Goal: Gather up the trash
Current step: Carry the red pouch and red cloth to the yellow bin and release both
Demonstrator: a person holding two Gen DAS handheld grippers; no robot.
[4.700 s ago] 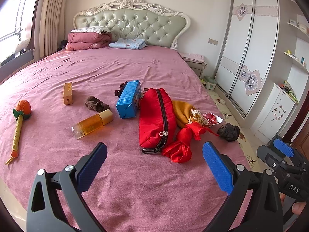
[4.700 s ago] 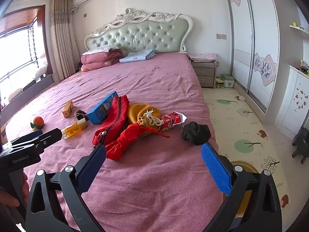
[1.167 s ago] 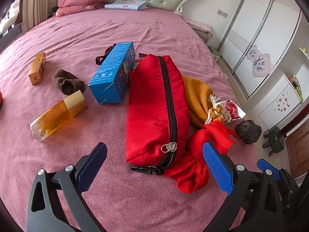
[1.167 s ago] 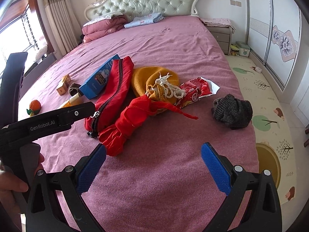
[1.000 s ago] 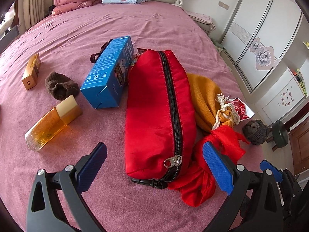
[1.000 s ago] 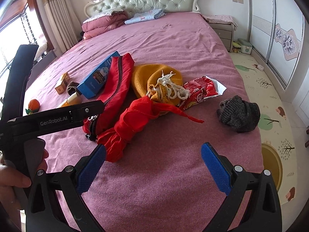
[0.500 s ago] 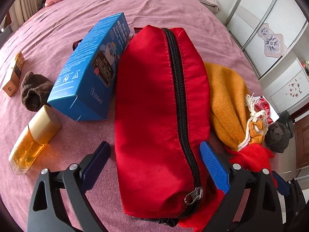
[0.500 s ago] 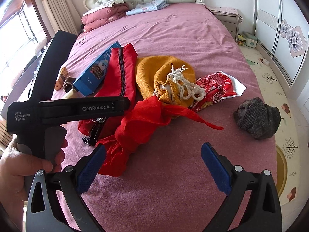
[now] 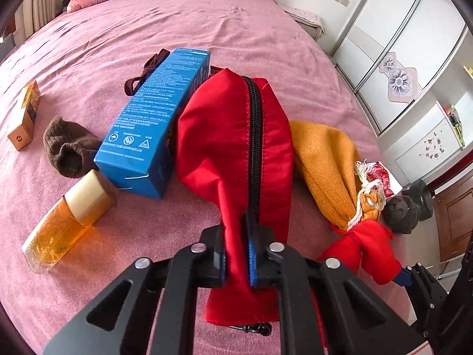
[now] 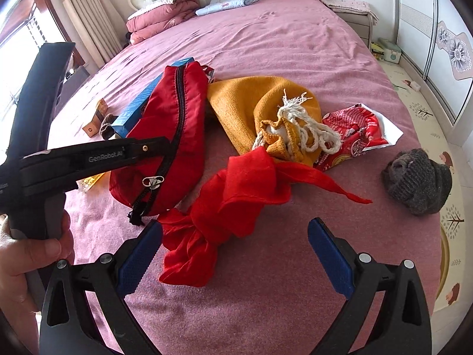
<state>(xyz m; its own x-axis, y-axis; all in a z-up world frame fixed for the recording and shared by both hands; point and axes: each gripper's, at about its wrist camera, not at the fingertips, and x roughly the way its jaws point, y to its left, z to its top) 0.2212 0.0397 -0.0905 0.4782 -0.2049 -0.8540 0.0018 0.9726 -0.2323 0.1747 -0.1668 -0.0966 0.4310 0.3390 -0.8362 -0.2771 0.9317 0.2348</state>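
1. Red nylon was pinched between the blue-padded fingers [image 9: 252,254] of the left gripper [image 9: 236,259], which had clamped onto the near end of the red zip bag [image 9: 236,148], beside its black zipper line, on the pink bed [image 9: 207,35].

2. The right gripper [image 10: 233,254] hovered with its fingers [image 10: 328,256] spread wide and nothing between them, just short of a knotted red cloth [image 10: 236,201].

3. The step in hand appeared to be securing the bag as the container for the trash. The likeliest trash, a crumpled red snack wrapper [image 10: 351,136], lay beyond a mustard drawstring pouch [image 10: 266,103], near the bed's right edge.

4. The next move probably called for opening the zipper while the left held the fabric taut, then reaching over the red cloth for the wrapper.

5. Only the right wrist view showed the silver zipper pull [image 10: 152,181], the wrapper in full and the person's left hand [image 10: 26,251] on the handle.

6. Only the left wrist view showed the pinch itself, with a blue carton [image 9: 153,124], an amber bottle [image 9: 65,222], a brown sock [image 9: 68,151] and a small orange box [image 9: 25,115] clear to the bag's left.

7. A dark grey knitted item [image 10: 419,180] lay well apart, at the bed's right edge.
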